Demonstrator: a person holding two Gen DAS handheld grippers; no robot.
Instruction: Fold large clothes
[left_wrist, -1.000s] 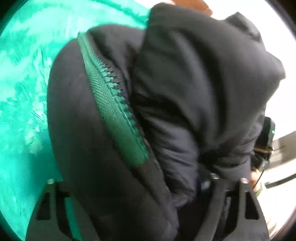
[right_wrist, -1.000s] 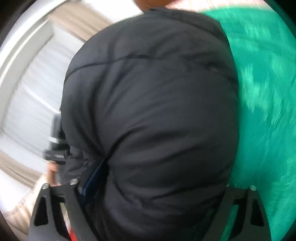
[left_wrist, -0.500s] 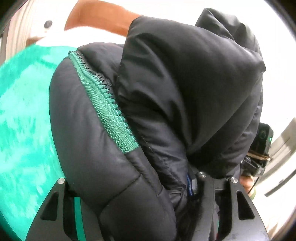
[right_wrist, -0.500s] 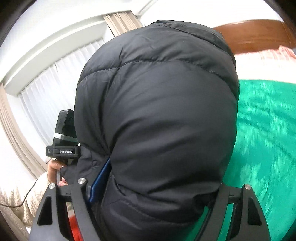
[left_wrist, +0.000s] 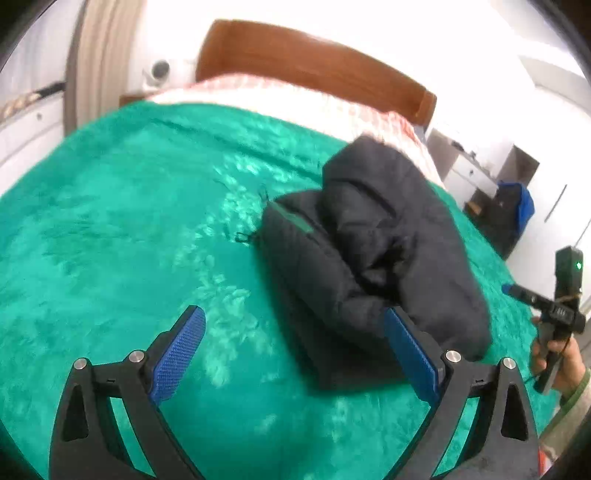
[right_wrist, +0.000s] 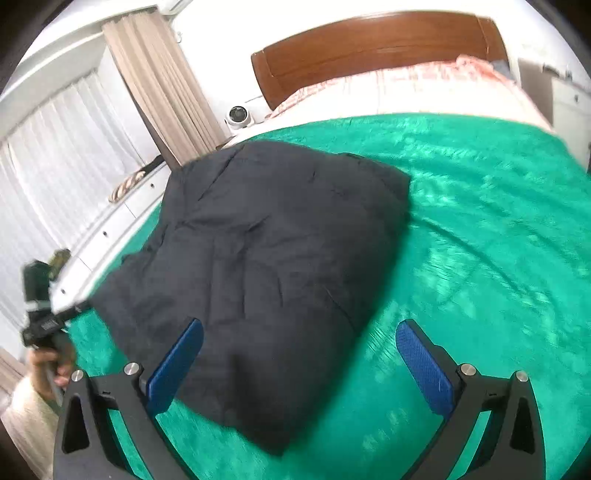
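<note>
The folded black jacket (left_wrist: 373, 254) lies on the green blanket (left_wrist: 122, 221) of the bed. Both the left gripper (left_wrist: 295, 350) and the right gripper (right_wrist: 299, 354) have fingers spread apart, empty, just before the jacket.

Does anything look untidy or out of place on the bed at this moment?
Mostly tidy. The folded black jacket lies on the green blanket, but its top layer bulges unevenly and a green zipper edge peeks out. Both grippers are open and empty.
</note>
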